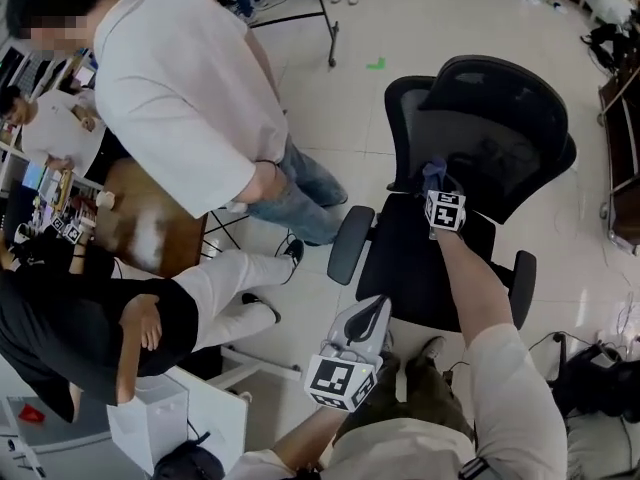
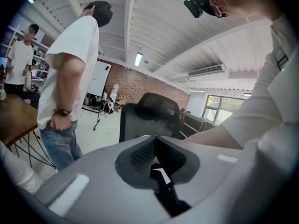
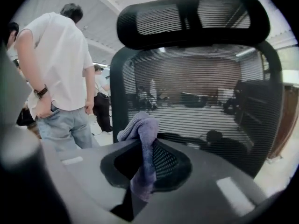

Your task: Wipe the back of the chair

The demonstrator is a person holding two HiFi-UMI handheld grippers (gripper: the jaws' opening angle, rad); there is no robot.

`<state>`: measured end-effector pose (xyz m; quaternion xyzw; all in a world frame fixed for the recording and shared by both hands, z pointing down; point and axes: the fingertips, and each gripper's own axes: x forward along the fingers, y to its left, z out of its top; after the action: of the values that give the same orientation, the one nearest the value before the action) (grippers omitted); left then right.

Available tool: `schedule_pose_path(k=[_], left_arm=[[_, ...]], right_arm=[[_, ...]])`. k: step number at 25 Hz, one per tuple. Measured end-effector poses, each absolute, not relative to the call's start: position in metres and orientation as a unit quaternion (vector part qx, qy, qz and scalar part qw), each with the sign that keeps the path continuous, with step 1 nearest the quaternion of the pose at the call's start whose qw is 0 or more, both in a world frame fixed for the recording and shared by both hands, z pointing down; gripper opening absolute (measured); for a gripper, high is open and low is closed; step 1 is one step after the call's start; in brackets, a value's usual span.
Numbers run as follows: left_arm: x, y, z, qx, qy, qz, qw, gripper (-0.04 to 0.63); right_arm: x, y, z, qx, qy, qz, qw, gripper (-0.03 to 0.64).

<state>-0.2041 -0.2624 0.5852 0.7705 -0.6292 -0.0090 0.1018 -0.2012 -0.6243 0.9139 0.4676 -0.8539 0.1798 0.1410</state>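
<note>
- right tongs (image 1: 437,184) (image 3: 143,171) – closed on a purple-blue cloth (image 1: 434,174) (image 3: 142,130). the cloth is pinched mid-length, with one bunched end standing above the jaws and the other hanging below.
- chair (image 1: 455,268) – black office type with armrests, set on the pale tiled floor (image 1: 400,38).
- chair back (image 1: 500,143) (image 3: 210,101) – black mesh with a headrest on top. it is faced from the seat side, and the cloth is held low in front of the mesh (contact between them cannot be confirmed).
- left tongs (image 1: 371,310) (image 2: 155,171) – jaws brought together with nothing held. they are kept low beside the wearer's lap, well apart from the chair back.
- standing person (image 1: 190,88) – white shirt and jeans, to the left of the chair.
</note>
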Motion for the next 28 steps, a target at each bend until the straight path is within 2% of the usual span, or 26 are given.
schedule_pose_path(k=[8,14,17,23,28], left_arm=[[-0.17,-0.294,0.586,0.8,-0.594,0.01,0.082,0.057],[-0.185,-0.279,0.601,0.817,-0.568,0.007,0.103,0.057],[-0.184,-0.284,0.609,0.82,-0.562,0.008,0.103,0.057],[-0.184,-0.294,0.604,0.808,-0.577,0.002,0.116,0.057],[-0.23,-0.315,0.614,0.769,-0.625,0.015,0.132,0.057]], right_arm=[[0.03,-0.644,0.922,0.585,-0.772,0.193,0.159,0.044],[0.059,-0.606,0.911,0.613,-0.752,0.207,0.128,0.044],[0.004,-0.58,0.918,0.574,-0.783,0.217,0.106,0.044],[-0.175,-0.534,0.947,0.446,-0.863,0.196,0.135,0.044],[-0.287,-0.568,0.985,0.387,-0.883,0.209,0.164,0.044]])
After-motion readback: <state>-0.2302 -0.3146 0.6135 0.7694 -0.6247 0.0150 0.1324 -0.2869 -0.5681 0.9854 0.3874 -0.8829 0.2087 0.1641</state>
